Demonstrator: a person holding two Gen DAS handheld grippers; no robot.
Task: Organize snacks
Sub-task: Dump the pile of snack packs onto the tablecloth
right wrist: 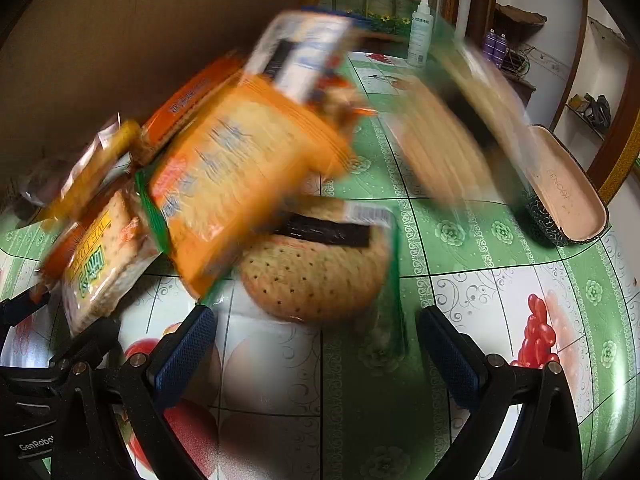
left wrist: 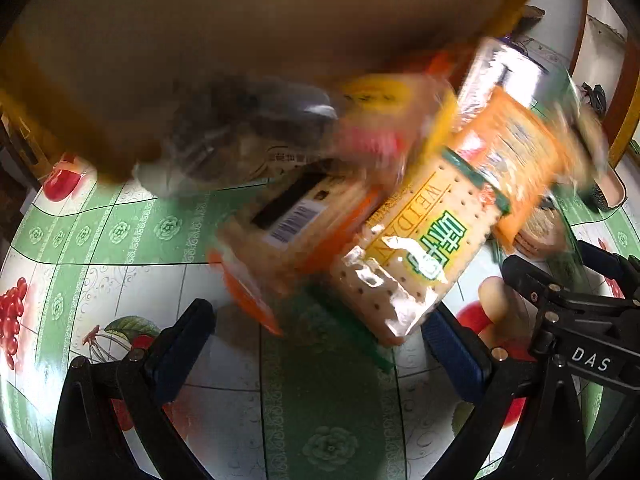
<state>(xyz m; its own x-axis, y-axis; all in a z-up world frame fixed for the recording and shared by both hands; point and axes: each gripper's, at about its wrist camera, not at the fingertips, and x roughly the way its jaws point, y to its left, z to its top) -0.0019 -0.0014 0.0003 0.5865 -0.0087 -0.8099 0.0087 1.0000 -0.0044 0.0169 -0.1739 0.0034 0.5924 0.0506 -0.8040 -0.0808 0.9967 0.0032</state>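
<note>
My cream, green-lettered cracker packet (left wrist: 416, 256) lies with its long axis diagonal on the green floral-clothed bench (left wrist: 120, 232); my left hand-held gripper (left wrist: 320, 344) and right hand-held gripper (right wrist: 316, 348) gape empty.

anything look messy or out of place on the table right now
Yes. The snack packets lie in a tumbled heap beside the cardboard box: the cracker pack slants over others, with the orange packet on top. Several are motion-blurred, so they look mid-spill. Both grippers are open and empty.

One cardboard box (left wrist: 240, 40) sits above roughly seven blurred snack packets (right wrist: 240, 176); their exact number is unclear. One open glasses case (right wrist: 568, 196), one white bottle (right wrist: 421, 32), and two purple cans (right wrist: 496, 46) are also present.
</note>
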